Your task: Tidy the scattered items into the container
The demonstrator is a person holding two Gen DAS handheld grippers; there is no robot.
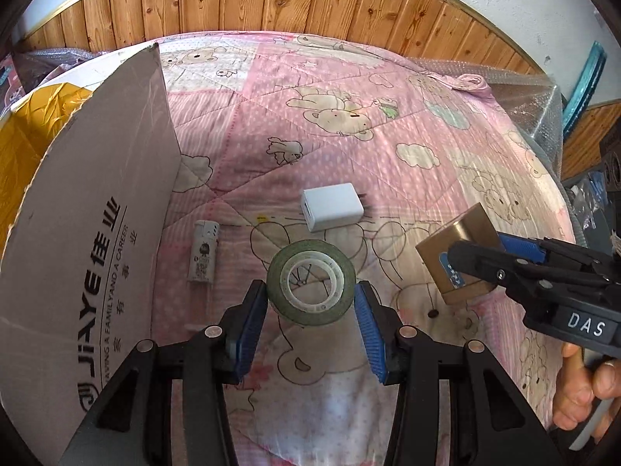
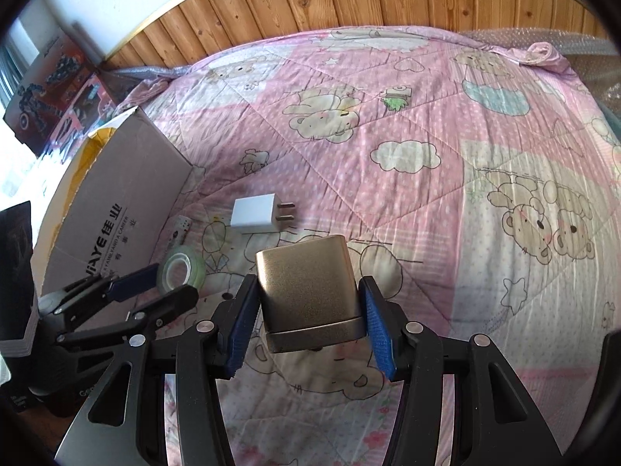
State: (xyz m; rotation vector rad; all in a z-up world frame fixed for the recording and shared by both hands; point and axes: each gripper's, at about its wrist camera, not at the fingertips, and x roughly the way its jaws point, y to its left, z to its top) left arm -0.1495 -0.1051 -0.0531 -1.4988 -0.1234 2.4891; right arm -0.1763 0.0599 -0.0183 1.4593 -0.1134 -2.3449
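- Between our left gripper's (image 1: 310,303) pads sits the roll of tape (image 1: 311,282); the pads touch both its sides, so we hold it closed on the roll, seemingly lifted off the quilt (image 1: 349,89).
- Our right gripper (image 2: 310,310) is clamped on a gold box (image 2: 308,295), raised and tilted.
- Just beyond the tape lie a white charger (image 1: 332,209) and, toward the left, a small lighter (image 1: 203,250), both not yet collected.
- Left of everything stands the cardboard box (image 1: 97,233), its wall tall.
- Risks: the tape's curved rim may slip from the flat pads; either load could clip the box wall on the way over.
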